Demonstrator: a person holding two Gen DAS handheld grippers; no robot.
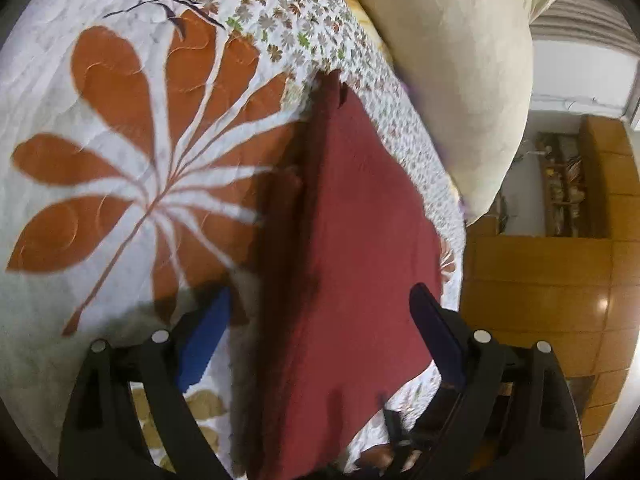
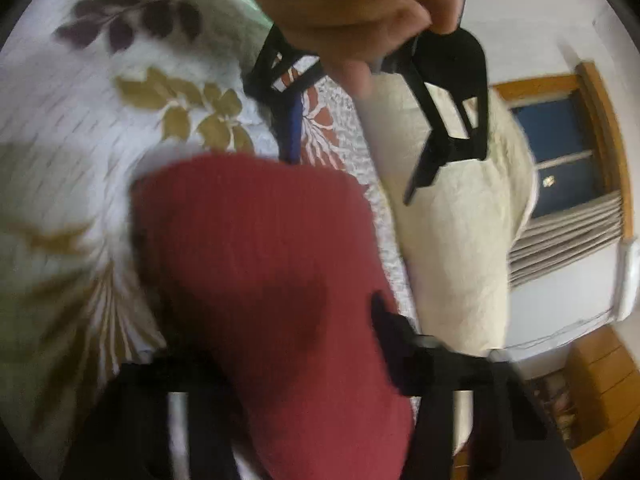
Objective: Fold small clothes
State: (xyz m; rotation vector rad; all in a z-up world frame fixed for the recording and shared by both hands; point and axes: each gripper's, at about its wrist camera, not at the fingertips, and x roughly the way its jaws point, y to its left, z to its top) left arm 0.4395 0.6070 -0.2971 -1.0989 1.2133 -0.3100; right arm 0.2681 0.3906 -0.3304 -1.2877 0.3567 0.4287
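Closest in, left hand-held gripper (image 1: 320,312) spread wide, blue-padded fingers (image 1: 204,340) on either side of the dark red knitted garment (image 1: 352,220), nothing pinched. Right hand-held gripper (image 2: 296,332) likewise astride the same cloth; open or closed impossible to tell through the blur. Garment lying already doubled lengthwise on the white quilted bedspread with orange leaf print (image 1: 120,120), near the bed's edge. Probably best done by pinching both near corners together, lifting low, and laying them square onto the far hem. Further off, bare hand (image 2: 360,20) wrapped around the left tool, fingers pointing down at the cloth. Beyond, cream pillow (image 1: 460,60).
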